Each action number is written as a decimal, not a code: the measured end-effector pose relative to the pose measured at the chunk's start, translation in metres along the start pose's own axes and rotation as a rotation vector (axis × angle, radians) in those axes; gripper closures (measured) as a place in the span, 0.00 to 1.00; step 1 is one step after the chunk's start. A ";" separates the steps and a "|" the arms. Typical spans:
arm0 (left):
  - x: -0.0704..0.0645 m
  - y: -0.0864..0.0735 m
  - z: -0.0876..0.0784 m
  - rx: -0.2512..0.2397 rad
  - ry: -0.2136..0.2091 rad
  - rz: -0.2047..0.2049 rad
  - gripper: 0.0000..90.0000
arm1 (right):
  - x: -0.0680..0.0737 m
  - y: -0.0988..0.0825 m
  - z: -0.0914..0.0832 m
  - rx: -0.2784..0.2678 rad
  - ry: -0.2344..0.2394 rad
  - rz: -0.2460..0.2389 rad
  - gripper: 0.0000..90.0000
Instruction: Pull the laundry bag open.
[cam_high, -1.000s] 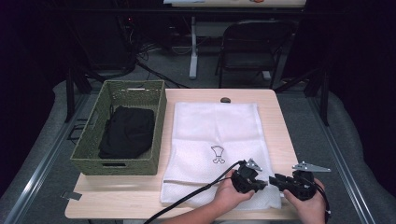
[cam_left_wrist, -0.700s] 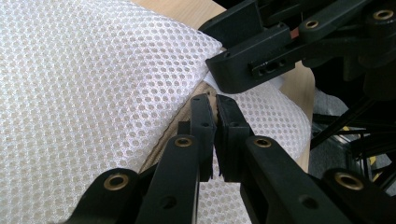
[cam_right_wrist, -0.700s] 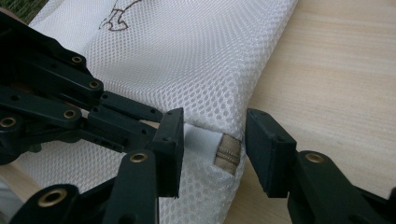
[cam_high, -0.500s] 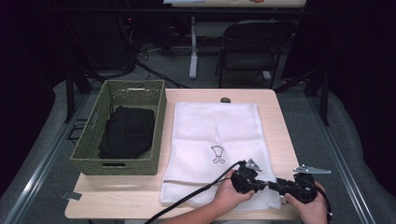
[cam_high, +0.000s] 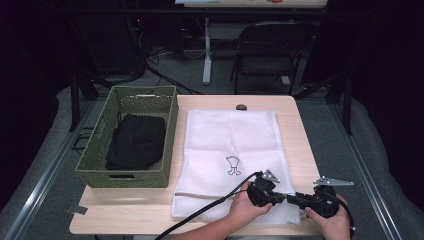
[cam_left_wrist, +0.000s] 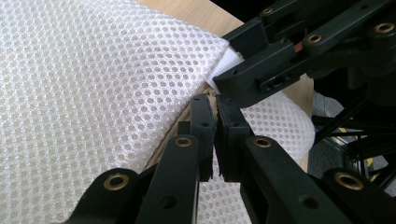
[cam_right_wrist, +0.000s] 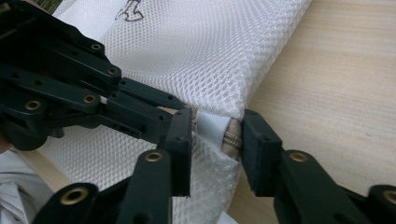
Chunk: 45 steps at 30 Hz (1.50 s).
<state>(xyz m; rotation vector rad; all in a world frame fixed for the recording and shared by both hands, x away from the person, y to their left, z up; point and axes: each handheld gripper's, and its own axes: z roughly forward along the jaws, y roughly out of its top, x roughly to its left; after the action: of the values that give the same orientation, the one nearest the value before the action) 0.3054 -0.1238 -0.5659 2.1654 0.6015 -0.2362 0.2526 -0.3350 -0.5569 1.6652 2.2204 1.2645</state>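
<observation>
High view: white mesh laundry bag (cam_high: 232, 155) flat on table (cam_high: 295, 130), right of green wicker basket (cam_high: 127, 172) holding black garment (cam_high: 136, 141). Both grippers at bag's near right corner, left gripper (cam_high: 280, 197) and right gripper (cam_high: 295, 199) tip to tip.

Left gripper view: left gripper (cam_left_wrist: 215, 116) jaws pressed together, pinching mesh edge of bag (cam_left_wrist: 93, 84); right gripper (cam_left_wrist: 243, 70) just beyond, touching same corner.

Right gripper view: right gripper (cam_right_wrist: 215, 130) jaws partway apart, just been closing, white hem and zipper end (cam_right_wrist: 232, 135) between them, right pad against it, gap on left side. Left gripper (cam_right_wrist: 140, 105) alongside on bag (cam_right_wrist: 196, 51).
</observation>
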 end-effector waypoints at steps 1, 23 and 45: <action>0.000 0.000 0.000 -0.001 0.000 0.000 0.97 | 0.000 0.000 0.000 -0.004 0.001 -0.004 0.78; 0.001 0.000 0.000 -0.001 0.006 -0.011 0.97 | 0.009 0.004 0.000 0.010 -0.029 -0.064 0.91; 0.002 -0.001 -0.005 -0.004 0.003 -0.060 0.97 | 0.014 0.005 -0.001 -0.003 -0.057 -0.091 0.92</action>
<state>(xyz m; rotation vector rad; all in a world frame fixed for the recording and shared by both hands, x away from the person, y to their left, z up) 0.3067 -0.1191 -0.5641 2.1467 0.6681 -0.2641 0.2505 -0.3242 -0.5473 1.5588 2.2331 1.1834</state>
